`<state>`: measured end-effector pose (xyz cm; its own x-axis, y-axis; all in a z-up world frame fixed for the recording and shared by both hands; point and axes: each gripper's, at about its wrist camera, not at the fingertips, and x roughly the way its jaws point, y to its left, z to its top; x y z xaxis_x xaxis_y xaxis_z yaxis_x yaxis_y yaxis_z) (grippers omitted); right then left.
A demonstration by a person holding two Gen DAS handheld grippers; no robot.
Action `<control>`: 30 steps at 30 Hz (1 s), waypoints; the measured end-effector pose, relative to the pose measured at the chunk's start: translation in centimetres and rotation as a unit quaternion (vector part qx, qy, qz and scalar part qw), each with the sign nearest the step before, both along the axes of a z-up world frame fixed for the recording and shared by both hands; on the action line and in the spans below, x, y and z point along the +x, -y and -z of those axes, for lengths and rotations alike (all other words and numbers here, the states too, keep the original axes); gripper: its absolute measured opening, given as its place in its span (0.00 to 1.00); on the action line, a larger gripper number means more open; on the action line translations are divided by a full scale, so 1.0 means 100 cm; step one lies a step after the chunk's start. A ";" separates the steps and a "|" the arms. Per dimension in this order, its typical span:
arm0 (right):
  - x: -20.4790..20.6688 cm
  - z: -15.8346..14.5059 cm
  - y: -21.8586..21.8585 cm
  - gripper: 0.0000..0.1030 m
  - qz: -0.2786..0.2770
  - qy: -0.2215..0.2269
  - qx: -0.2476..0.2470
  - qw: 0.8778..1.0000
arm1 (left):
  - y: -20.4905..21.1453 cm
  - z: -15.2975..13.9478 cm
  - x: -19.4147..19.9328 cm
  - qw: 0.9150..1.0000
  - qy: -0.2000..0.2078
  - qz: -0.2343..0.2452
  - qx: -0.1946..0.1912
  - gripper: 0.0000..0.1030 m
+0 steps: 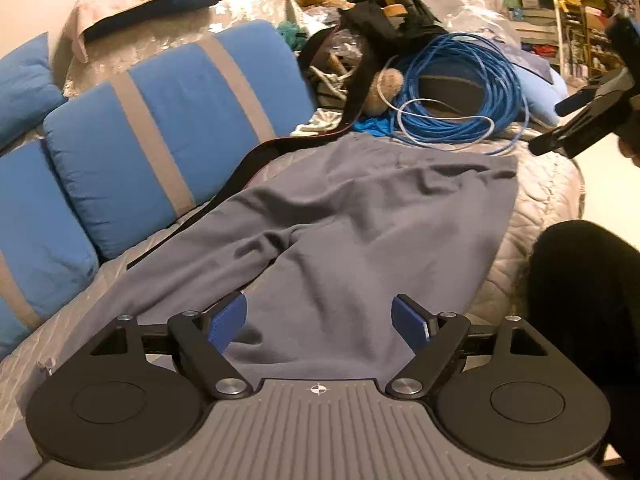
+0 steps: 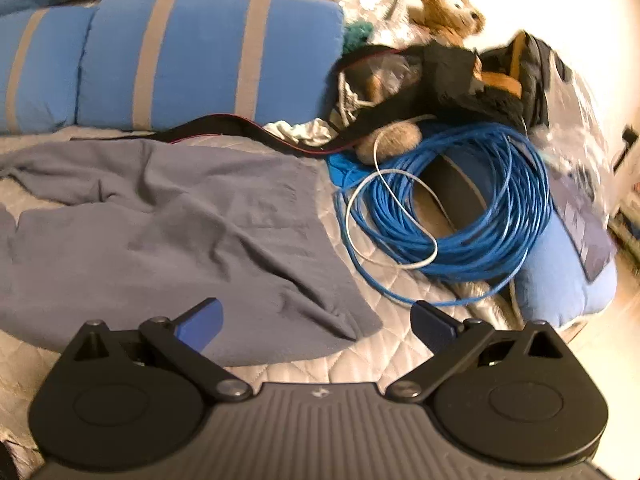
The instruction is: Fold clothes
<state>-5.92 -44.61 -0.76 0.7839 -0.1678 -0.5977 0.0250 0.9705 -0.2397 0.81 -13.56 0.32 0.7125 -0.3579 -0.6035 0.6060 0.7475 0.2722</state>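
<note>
Both the left gripper and the right gripper are standing wide open, gripping nothing. The grey garment is lying rumpled across mid-frame on the quilted bed.

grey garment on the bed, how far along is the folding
Done: the grey garment lies spread on the quilted bed cover, rumpled, with no neat fold visible. In hand: nothing; the left gripper and right gripper are both open and empty above it. Left: smoothing and essentially all the folds.
</note>
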 end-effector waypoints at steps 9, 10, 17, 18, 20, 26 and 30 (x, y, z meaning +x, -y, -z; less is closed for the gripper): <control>-0.004 0.034 -0.023 1.00 -0.082 -0.006 -0.119 0.990 | 0.002 -0.004 0.001 1.000 -0.007 0.004 0.004 0.77; -0.005 0.039 -0.022 1.00 -0.091 -0.008 -0.131 0.987 | 0.004 -0.004 0.001 1.000 -0.005 0.005 0.006 0.77; 0.002 0.070 -0.010 1.00 -0.159 -0.031 -0.211 0.964 | 0.030 -0.011 0.000 0.999 0.036 0.024 0.004 0.77; 0.004 0.074 -0.009 1.00 -0.166 -0.035 -0.224 0.960 | 0.033 -0.011 0.001 0.999 0.041 0.024 0.005 0.77; 0.010 0.080 -0.008 1.00 -0.176 -0.045 -0.254 0.950 | 0.037 -0.010 0.003 0.998 0.049 0.029 0.001 0.77; 0.022 0.079 0.015 1.00 -0.207 -0.045 -0.341 0.916 | 0.038 -0.006 0.019 0.998 0.056 0.026 -0.019 0.78; 0.029 0.090 0.034 0.99 -0.243 -0.053 -0.418 0.874 | 0.040 -0.003 0.029 0.999 0.047 0.018 -0.018 0.78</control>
